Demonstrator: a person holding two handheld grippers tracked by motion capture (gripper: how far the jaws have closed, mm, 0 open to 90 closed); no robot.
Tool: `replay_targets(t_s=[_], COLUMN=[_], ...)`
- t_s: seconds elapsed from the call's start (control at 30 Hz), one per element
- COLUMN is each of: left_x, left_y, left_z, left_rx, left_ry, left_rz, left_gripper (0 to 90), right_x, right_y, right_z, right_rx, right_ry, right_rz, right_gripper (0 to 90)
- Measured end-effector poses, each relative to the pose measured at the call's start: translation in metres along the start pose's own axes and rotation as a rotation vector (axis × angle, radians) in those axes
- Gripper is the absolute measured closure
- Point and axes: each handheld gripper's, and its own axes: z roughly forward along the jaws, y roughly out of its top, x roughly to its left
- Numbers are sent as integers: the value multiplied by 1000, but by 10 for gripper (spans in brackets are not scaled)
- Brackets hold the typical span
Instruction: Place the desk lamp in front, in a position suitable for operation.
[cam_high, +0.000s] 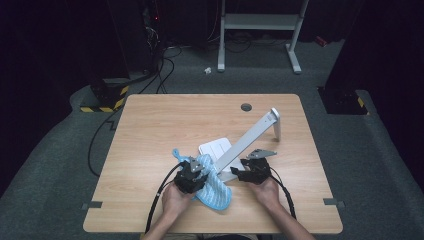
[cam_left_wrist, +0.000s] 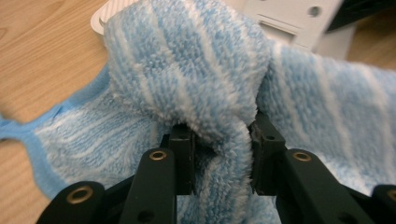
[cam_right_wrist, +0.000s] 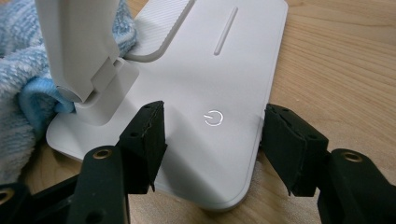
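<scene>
A blue and white striped towel (cam_high: 216, 190) lies bunched at the table's front middle, partly over the near left of a white desk lamp's flat base (cam_high: 215, 148). My left gripper (cam_high: 196, 170) is shut on a raised fold of the towel (cam_left_wrist: 196, 70), which is pinched between its pads at the left gripper (cam_left_wrist: 219, 140). My right gripper (cam_high: 236, 175) is open at the near end of the lamp base (cam_right_wrist: 210, 70). One jaw is over the base beside the arm's hinge foot (cam_right_wrist: 102, 93), the other at the base's right edge. The power symbol (cam_right_wrist: 213, 117) lies between them at the right gripper (cam_right_wrist: 217, 135).
The lamp's arm (cam_high: 250, 136) slants up to the right and ends in a short head (cam_high: 276, 122). The wooden table (cam_high: 165, 120) has a cable hole (cam_high: 246, 107) near its far edge. Cables trail from both grippers off the front edge.
</scene>
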Motion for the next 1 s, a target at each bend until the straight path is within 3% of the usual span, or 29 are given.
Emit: replay_targets(t_s=[0.13,0.4,0.57,0.67,0.8,0.9,1.0], left_x=[12,39,35,31,11,-1,-3], left_y=[15,41,32,26,10,6,8], left_z=[12,36,24,16,-5,-6,-2], left_rx=[24,37,16,5,-27,-33,-28], left_ry=[18,47,34,8,-51,-63,-58], left_rz=[25,-37,-40,-45,-14,3,13], left_gripper=[679,681,688,690,691,691,690], right_x=[2,-9,-11,-8,-11,-10,-9], right_y=[2,13,14,11,8,10,11], right_z=[2,12,10,5,3,4,4], right_rx=[-6,-3,21,18,14,16,22], right_ry=[-34,-64,-63,-72,-45,-58,-62], right_rz=[-5,20,39,20,57,57,53], right_gripper=[371,350,384,418,438,439,439])
